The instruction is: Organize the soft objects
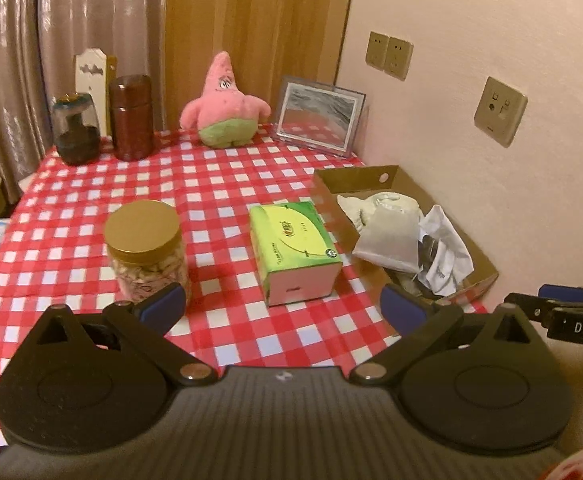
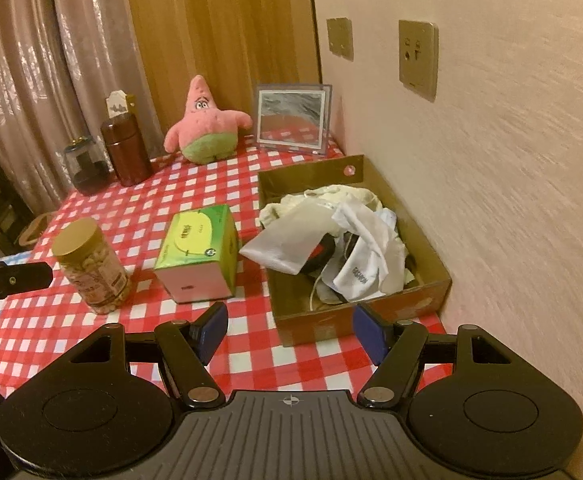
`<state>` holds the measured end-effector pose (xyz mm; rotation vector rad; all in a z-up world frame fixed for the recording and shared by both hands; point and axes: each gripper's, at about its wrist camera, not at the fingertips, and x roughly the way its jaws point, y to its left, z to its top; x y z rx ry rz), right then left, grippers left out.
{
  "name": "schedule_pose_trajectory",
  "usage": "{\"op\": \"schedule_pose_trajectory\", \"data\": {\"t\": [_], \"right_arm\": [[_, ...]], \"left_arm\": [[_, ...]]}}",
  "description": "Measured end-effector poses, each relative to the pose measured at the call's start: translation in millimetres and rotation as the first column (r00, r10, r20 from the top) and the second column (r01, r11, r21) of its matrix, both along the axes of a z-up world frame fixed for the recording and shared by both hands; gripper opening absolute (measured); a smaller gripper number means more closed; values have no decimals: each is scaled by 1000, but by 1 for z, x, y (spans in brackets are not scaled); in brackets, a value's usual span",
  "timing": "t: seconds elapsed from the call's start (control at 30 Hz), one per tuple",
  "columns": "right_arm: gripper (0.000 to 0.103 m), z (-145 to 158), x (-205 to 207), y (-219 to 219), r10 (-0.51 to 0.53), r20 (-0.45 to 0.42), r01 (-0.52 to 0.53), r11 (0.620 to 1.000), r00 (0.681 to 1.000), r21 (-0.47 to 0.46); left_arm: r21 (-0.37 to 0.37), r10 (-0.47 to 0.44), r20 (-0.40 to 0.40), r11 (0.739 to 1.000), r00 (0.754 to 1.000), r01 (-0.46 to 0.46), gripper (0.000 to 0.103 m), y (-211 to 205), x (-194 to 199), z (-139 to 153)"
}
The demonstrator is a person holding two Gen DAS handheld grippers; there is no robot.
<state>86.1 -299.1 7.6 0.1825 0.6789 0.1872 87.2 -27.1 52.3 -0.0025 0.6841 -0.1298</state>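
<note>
A cardboard box (image 1: 355,178) (image 2: 431,248) stands at the table's right side by the wall, holding soft pouches and cloths (image 1: 395,232) (image 2: 355,240). A pink star plush toy (image 1: 223,108) (image 2: 203,128) sits upright at the back. A green tissue pack (image 1: 295,252) (image 2: 201,254) lies mid-table. My left gripper (image 1: 283,312) is open and empty, just in front of the tissue pack. My right gripper (image 2: 291,330) is open and empty, near the box's front wall. The right gripper also shows at the right edge of the left wrist view (image 1: 571,312).
A gold-lidded jar (image 1: 147,248) (image 2: 91,268) stands left of the tissue pack. A brown canister (image 1: 131,116) (image 2: 125,148) and a dark glass jar (image 1: 76,130) (image 2: 85,170) stand back left. A framed picture (image 1: 319,116) (image 2: 293,118) leans at the back. The wall is close on the right.
</note>
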Motion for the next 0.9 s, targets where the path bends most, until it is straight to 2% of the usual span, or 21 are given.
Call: {"op": "schedule_pose_trajectory", "data": {"t": [0.1,0.3,0.43,0.67,0.9], "right_arm": [[69,0,-7,1,-2,13,2,1000,1000,-3],[69,3,-16,-4,10,26,-10,1000,1000,-5],[69,8,-24,-5,24,44,-23,1000,999,-14],[69,16,-46,-1,29,61,-30,1000,998,2],[69,23,-75,12,-11,88,11,1000,996,1]], "left_arm": [[46,26,28,999,999,-27,103,-3,-13,2],[16,32,53,999,998,-33,103,-5,-37,5],[41,32,56,999,998,-35,103,-11,-51,8],[23,46,93,999,995,-49,103,-16,-74,11],[31,-12,104,999,994,8,102,-14,-96,14]]}}
